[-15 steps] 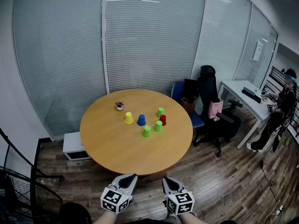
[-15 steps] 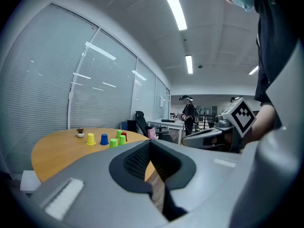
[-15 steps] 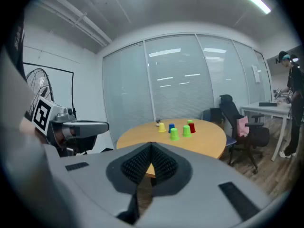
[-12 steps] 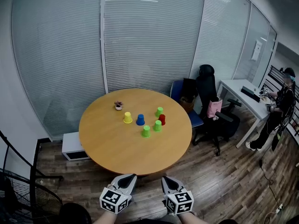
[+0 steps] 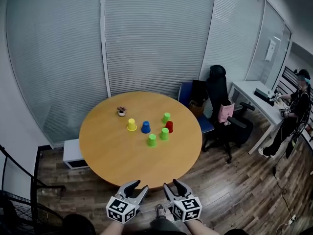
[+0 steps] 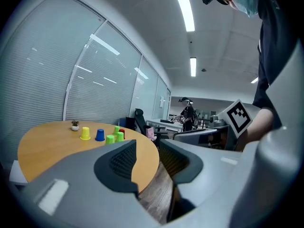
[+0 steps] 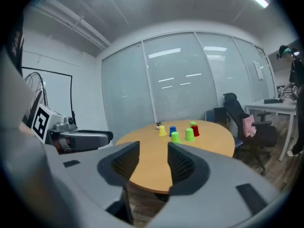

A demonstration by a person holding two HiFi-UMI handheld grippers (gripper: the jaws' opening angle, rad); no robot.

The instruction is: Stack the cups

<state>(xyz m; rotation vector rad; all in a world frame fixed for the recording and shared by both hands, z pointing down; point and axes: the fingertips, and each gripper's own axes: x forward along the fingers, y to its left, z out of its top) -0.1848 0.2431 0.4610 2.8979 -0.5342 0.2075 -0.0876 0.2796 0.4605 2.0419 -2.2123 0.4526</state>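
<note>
Six upside-down cups stand apart on the round wooden table (image 5: 112, 155): yellow (image 5: 131, 125), blue (image 5: 145, 127), red (image 5: 169, 127) and three green ones (image 5: 152, 140), (image 5: 165, 133), (image 5: 167, 117). My left gripper (image 5: 138, 186) and right gripper (image 5: 172, 184) hang side by side before the table's near edge, well short of the cups. Both are open with nothing between their jaws. The left gripper view shows its jaws (image 6: 147, 160) apart and the cups (image 6: 99, 135) far off. The right gripper view shows the same over its jaws (image 7: 153, 160), with the cups (image 7: 175, 136) ahead.
A small potted plant (image 5: 121, 111) sits left of the yellow cup. A black office chair (image 5: 222, 106) and a blue chair (image 5: 188, 94) stand right of the table. A white desk (image 5: 254, 99) and a person (image 5: 293, 111) are further right. A black fan (image 5: 19, 214) is at my left.
Both grippers' jaws have spread apart from a nearly closed look. The grippers have come a little closer to the table's edge. The cups have not moved.
</note>
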